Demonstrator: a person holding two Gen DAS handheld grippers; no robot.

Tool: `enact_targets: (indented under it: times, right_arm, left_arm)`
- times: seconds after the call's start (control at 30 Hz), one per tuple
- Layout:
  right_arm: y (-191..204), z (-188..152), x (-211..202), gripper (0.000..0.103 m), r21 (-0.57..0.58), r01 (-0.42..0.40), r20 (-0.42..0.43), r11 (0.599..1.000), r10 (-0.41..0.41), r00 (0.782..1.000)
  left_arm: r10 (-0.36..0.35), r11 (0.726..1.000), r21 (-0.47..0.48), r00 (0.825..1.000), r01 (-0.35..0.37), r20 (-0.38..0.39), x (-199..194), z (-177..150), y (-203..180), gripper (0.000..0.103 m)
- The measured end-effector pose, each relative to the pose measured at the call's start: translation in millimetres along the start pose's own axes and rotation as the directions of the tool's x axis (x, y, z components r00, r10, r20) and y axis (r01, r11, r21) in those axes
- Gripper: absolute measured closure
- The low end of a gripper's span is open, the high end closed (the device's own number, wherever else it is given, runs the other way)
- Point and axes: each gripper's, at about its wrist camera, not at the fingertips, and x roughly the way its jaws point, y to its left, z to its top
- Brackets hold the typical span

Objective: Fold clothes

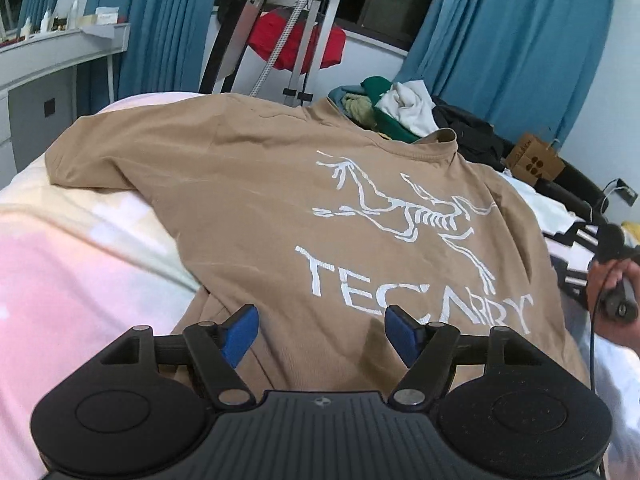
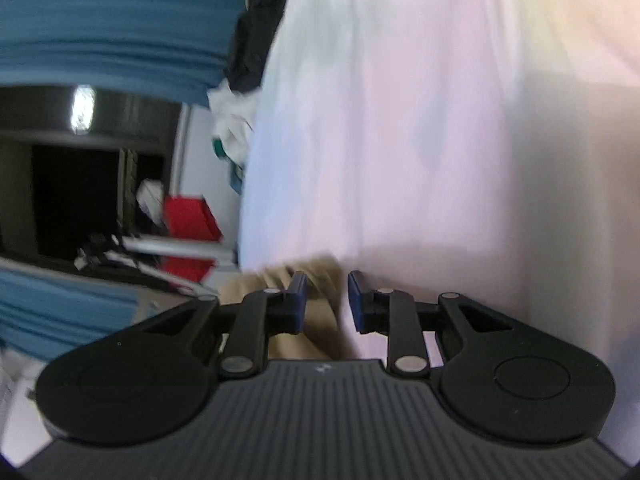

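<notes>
A tan T-shirt [image 1: 256,184] with a white skeleton print and white lettering lies spread flat on the bed, collar at the far right. My left gripper [image 1: 320,330] is open and empty, hovering over the shirt's near hem. In the blurred, sideways right wrist view, my right gripper [image 2: 327,296] is open with a narrower gap, and a bit of the tan shirt [image 2: 316,308] lies between and below its fingers. A hand holding the right gripper's handle [image 1: 618,300] shows at the right edge of the left wrist view.
The bed has a pastel pink and white sheet [image 1: 60,264]. A pile of clothes [image 1: 400,108] lies beyond the shirt's collar. A metal rack with a red garment [image 1: 296,44], blue curtains [image 1: 512,36] and a white shelf [image 1: 60,48] stand behind the bed.
</notes>
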Motion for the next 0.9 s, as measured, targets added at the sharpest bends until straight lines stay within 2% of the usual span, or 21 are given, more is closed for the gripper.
enact_targets:
  times: [0.13,0.2,0.23,0.27,0.4,0.47,0.53,0.6,0.63,0.73,0.77,0.83,0.9]
  right_arm:
    - [6,0,24,0.078,-0.018,0.000,-0.060,1.000,-0.001,0.998]
    - [13,-2,28,0.079,-0.050,0.004,-0.062,0.999,-0.007,0.998]
    - [16,-3,28,0.093,-0.059,0.012,-0.047,0.998,-0.015,0.999]
    - [19,-2,25,0.097,-0.071,0.025,-0.026,0.997,-0.027,0.999]
    - [32,11,3,0.097,-0.123,0.050,0.101,0.991,-0.037,0.994]
    - [34,22,-12,0.097,-0.113,0.042,0.178,0.993,-0.021,0.984]
    - [35,32,-28,0.097,-0.104,0.041,0.261,0.994,-0.012,0.965]
    - [31,39,-39,0.097,-0.108,0.072,0.328,0.991,-0.033,0.944]
    - [27,43,-43,0.097,-0.099,0.091,0.351,0.991,-0.051,0.935]
    - [-2,53,-48,0.100,-0.001,0.114,0.353,0.993,-0.106,0.929]
    - [-7,54,-53,0.100,-0.003,0.130,0.380,0.991,-0.119,0.917]
    - [-9,57,-66,0.100,-0.025,0.139,0.436,0.990,-0.114,0.893]
    - [-6,62,-79,0.100,-0.026,0.077,0.462,0.997,-0.056,0.885]
  left_arm:
    - [0.008,1.000,0.012,1.000,-0.008,0.002,8,0,-1,0.032]
    - [0.010,1.000,0.021,1.000,-0.010,0.006,9,0,-2,0.032]
    - [0.011,1.000,0.023,1.000,-0.011,0.008,9,0,-2,0.032]
    - [0.010,1.000,0.023,1.000,-0.011,0.010,9,0,-1,0.032]
    - [0.010,1.000,0.024,1.000,-0.011,0.018,10,0,0,0.033]
    - [0.012,1.000,0.024,1.000,-0.012,0.020,10,0,1,0.033]
    - [0.016,0.999,0.031,1.000,-0.016,0.020,11,-1,1,0.033]
    - [0.022,0.999,0.043,1.000,-0.023,0.021,12,-1,0,0.033]
    - [0.026,0.998,0.051,0.999,-0.027,0.021,12,-1,0,0.033]
    - [0.033,0.997,0.062,0.999,-0.034,0.022,13,-2,1,0.033]
    - [0.034,0.997,0.063,0.999,-0.035,0.022,13,-2,2,0.033]
    - [0.036,0.997,0.064,0.999,-0.038,0.021,14,-2,3,0.033]
    - [0.036,0.997,0.063,0.999,-0.037,0.021,14,-2,4,0.033]
